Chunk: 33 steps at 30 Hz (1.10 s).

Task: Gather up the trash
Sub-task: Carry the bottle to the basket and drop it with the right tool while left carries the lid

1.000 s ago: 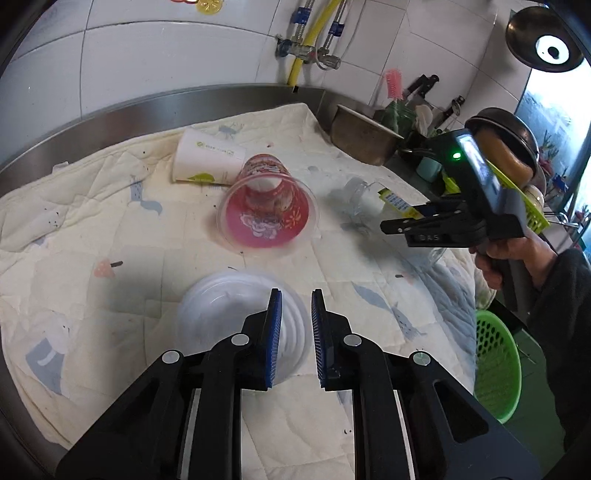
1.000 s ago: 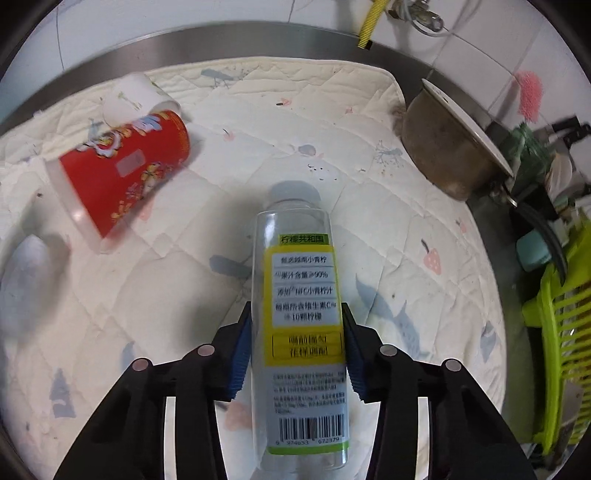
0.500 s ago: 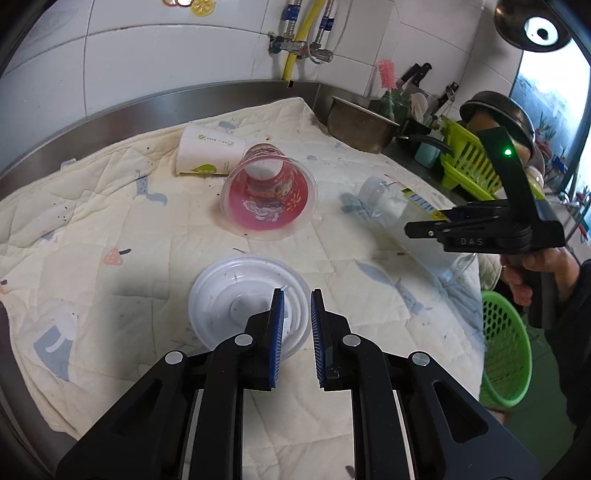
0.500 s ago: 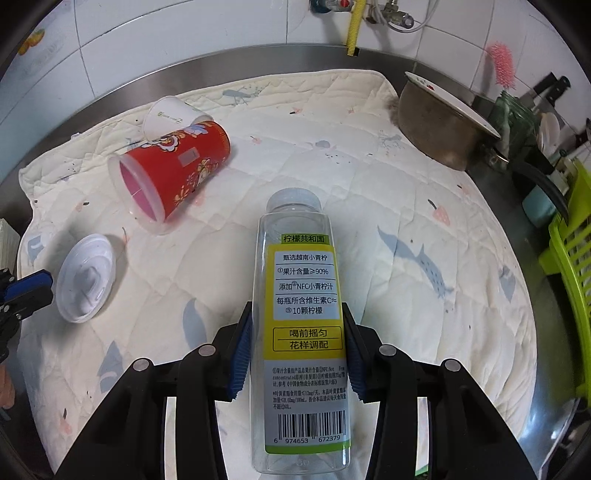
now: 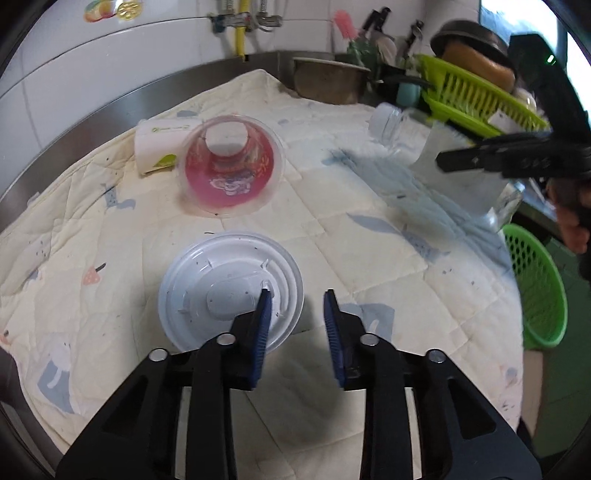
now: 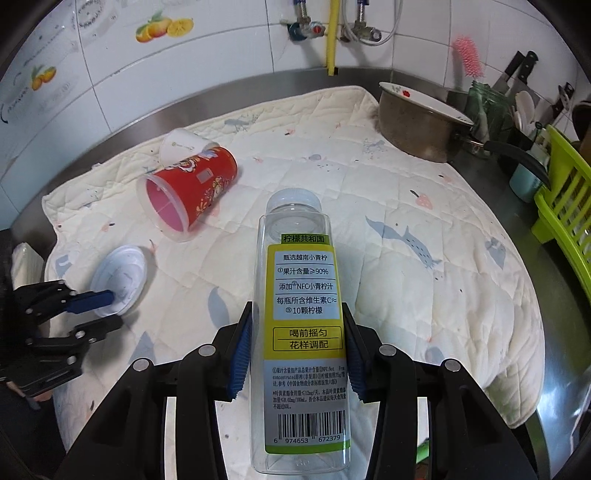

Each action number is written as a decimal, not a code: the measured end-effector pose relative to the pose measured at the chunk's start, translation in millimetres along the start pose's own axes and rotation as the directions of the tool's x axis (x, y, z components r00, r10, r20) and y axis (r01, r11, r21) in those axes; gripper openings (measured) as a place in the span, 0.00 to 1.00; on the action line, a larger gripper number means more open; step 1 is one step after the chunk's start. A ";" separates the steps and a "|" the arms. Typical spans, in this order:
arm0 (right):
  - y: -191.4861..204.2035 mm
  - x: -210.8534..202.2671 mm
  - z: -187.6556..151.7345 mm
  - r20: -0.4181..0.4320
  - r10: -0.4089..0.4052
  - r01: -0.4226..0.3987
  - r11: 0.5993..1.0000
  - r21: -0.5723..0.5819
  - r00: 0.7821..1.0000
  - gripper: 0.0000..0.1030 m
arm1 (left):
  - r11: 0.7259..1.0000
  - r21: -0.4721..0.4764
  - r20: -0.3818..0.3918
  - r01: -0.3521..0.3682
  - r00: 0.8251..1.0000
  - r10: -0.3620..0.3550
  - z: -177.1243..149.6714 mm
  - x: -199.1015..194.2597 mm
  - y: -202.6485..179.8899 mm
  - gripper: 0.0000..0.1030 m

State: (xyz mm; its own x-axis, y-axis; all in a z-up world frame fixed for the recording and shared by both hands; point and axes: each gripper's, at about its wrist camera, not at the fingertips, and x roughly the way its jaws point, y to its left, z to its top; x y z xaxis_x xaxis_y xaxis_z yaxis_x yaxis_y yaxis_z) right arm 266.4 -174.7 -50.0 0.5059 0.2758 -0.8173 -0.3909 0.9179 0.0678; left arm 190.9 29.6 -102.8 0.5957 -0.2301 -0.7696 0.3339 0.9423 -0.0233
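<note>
My right gripper (image 6: pixel 297 350) is shut on a clear plastic bottle (image 6: pixel 301 295) with a yellow label and holds it above the quilted cloth; the bottle also shows blurred in the left wrist view (image 5: pixel 436 147). My left gripper (image 5: pixel 297 325) is open, its left finger over the rim of a white plastic lid (image 5: pixel 229 291) lying flat on the cloth; the lid also shows in the right wrist view (image 6: pixel 118 277). A red cup (image 5: pixel 231 166) lies on its side, mouth toward me, against a white paper cup (image 5: pixel 159 146).
A green mesh basket (image 5: pixel 535 291) sits below the counter's right edge. A metal pot (image 6: pixel 417 125) and a green dish rack (image 6: pixel 565 192) stand at the right. A steel rim and tiled wall with taps (image 6: pixel 332 33) bound the back.
My left gripper's jaws have opened and it has moved closer over the lid. My right gripper has lifted the bottle higher and pulled it back toward the right.
</note>
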 end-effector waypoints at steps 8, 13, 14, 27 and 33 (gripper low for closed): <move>-4.9 -32.1 -25.1 0.040 0.000 -0.001 0.999 0.037 0.999 0.41 | 0.997 0.035 -0.045 -0.061 0.997 0.063 1.8 13.1 -1.8 0.20; -15.4 -63.0 -55.4 0.078 -0.031 0.023 0.995 0.093 0.996 0.41 | 0.998 0.039 -0.035 -0.049 0.998 0.051 2.4 4.5 -6.9 0.08; -18.5 -67.8 -61.0 0.082 -0.042 0.033 0.994 0.103 0.996 0.41 | 0.998 0.039 -0.030 -0.040 0.999 0.041 2.4 0.8 -8.7 0.07; -87.1 -108.2 -180.9 0.007 -0.237 0.223 0.922 0.316 0.971 0.41 | 0.983 0.043 0.076 0.179 0.980 -0.182 16.2 -54.8 -68.3 0.04; -126.5 -90.3 -236.3 -0.095 -0.287 0.299 0.858 0.417 0.953 0.41 | 0.949 0.104 0.084 0.299 0.948 -0.308 31.7 -66.2 -123.5 0.04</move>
State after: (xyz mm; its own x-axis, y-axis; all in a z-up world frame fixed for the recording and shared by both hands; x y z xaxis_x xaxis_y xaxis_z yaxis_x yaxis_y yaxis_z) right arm 88.4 -383.2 -120.0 0.5215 -0.0271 -0.8528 0.1371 0.9892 0.0523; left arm 133.4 -79.2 -28.7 0.5228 -0.5286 -0.6688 0.5705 0.7999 -0.1862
